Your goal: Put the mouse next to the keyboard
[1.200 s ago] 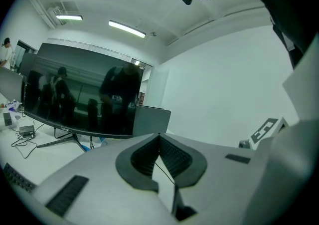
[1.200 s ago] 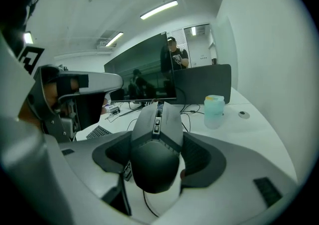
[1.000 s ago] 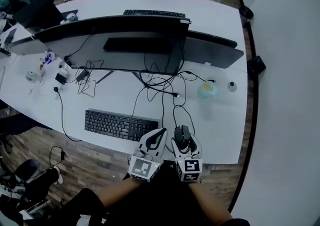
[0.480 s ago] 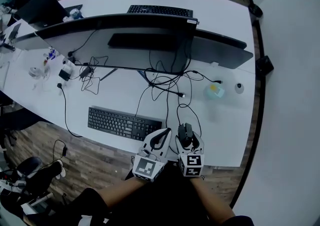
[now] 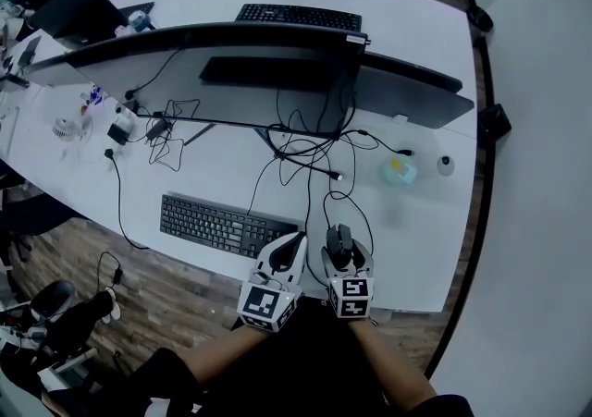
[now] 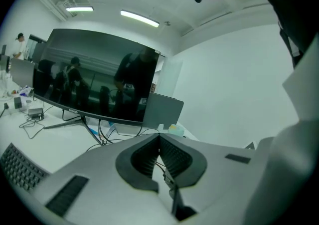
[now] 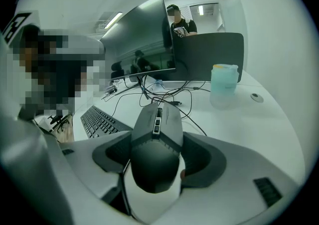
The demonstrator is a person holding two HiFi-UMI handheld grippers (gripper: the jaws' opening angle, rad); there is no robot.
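White desk, cluttered.
A black keyboard near its front edge, tangled cables, a wide monitor and a pale container.

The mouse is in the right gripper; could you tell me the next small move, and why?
Probably lower the right gripper onto the desk about where it is: it is shut on the mouse, just right of the keyboard.

Matt dark plastic mouse — smooth white desk, wood-plank floor
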